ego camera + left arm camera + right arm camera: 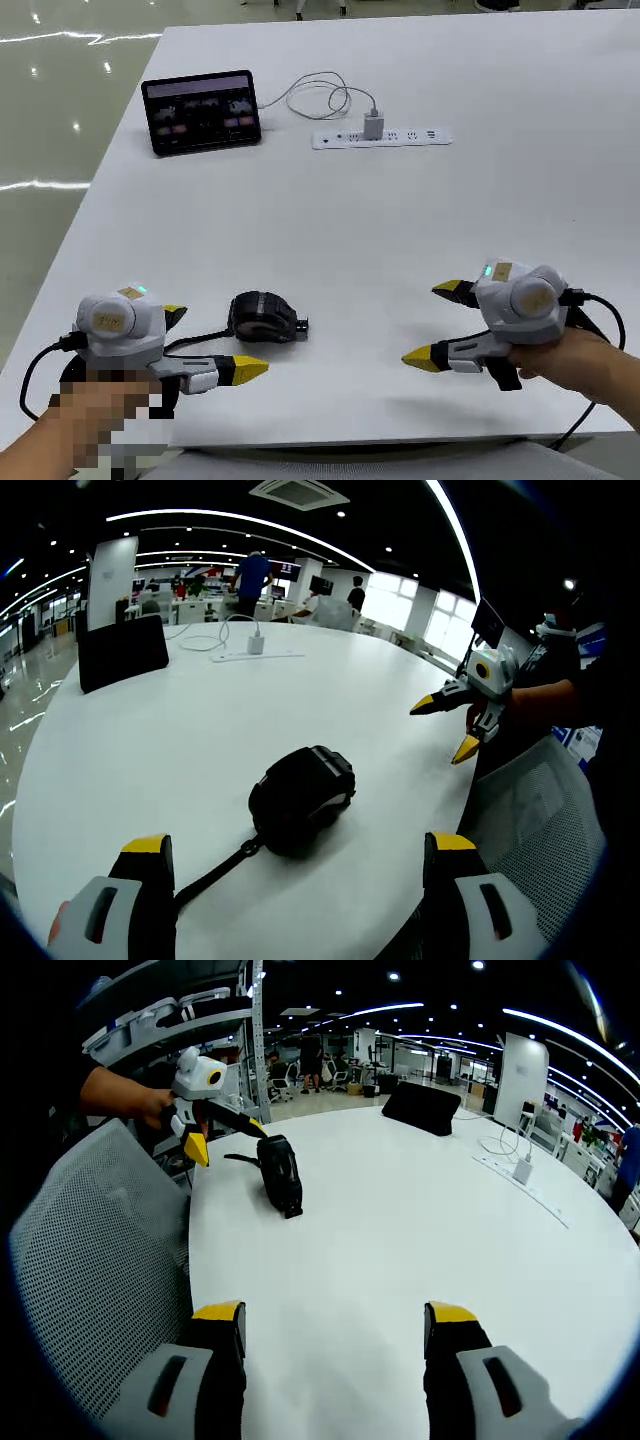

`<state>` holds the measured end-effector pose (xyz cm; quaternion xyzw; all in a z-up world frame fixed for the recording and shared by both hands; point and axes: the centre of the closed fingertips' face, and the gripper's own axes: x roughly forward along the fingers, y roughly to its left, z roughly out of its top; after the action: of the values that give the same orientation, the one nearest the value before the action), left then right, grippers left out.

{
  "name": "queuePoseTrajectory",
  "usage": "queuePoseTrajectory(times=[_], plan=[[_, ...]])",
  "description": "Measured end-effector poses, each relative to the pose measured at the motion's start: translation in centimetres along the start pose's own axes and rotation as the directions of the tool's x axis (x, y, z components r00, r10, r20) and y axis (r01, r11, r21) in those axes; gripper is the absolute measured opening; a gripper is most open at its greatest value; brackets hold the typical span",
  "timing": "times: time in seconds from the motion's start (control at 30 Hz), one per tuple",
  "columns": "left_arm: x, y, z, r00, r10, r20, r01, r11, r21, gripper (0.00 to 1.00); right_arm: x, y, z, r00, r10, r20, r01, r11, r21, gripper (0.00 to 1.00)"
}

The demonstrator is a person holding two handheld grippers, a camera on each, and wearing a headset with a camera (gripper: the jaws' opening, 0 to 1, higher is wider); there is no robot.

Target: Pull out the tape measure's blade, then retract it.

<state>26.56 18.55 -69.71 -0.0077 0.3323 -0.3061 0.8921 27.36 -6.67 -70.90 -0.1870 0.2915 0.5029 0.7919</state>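
A black tape measure (pixel 263 316) lies on the white table (pixel 400 230) near its front edge, blade in, its black strap trailing toward my left gripper (pixel 212 340). That gripper is open, its yellow-tipped jaws spread just left of the case and not touching it. The left gripper view puts the tape measure (pixel 303 798) a short way ahead of the left gripper (pixel 300 845). My right gripper (pixel 432 323) stands open further right, holding nothing. From the right gripper (pixel 334 1312) the tape measure (pixel 280 1175) is well ahead, with the left gripper (pixel 225 1138) behind it.
A dark tablet (pixel 202 110) stands at the back left. A white power strip (pixel 382 138) with a charger and looped cable lies at the back middle. The table's front edge runs just under both grippers. A grey mesh chair back (pixel 90 1250) sits beside the table.
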Motion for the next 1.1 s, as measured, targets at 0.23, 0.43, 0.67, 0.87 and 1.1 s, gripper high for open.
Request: queuePoseTrajectory(times=[0.23,0.43,0.67,0.87,1.1], plan=[[-0.7,0.3,-0.4,1.0,-0.001,-0.004,0.001,1.0,-0.004,1.0,-1.4,-0.2,-1.6,0.9997,-0.023,0.003,0.023,0.999,0.045,0.72],[-1.2,0.7,-0.4,1.0,0.004,-0.002,-0.004,1.0,0.001,1.0,-3.1,-1.2,-2.7,0.9978,-0.064,0.014,0.063,0.993,0.096,0.76],[-1.5,0.9,-0.4,1.0,0.005,-0.003,-0.005,1.0,-0.004,1.0,-4.9,-2.2,-4.4,0.996,-0.089,0.003,0.088,0.986,0.143,0.82],[-1.7,1.3,-0.3,0.9997,0.026,-0.003,-0.025,1.0,0.014,1.0,-6.1,-2.4,-5.8,0.9942,-0.107,-0.011,0.107,0.981,0.16,0.86],[-2.1,1.5,-0.3,0.9994,0.033,-0.004,-0.033,0.999,0.021,1.0,-7.1,-2.4,-6.7,0.9926,-0.119,-0.023,0.121,0.977,0.176,0.97]])
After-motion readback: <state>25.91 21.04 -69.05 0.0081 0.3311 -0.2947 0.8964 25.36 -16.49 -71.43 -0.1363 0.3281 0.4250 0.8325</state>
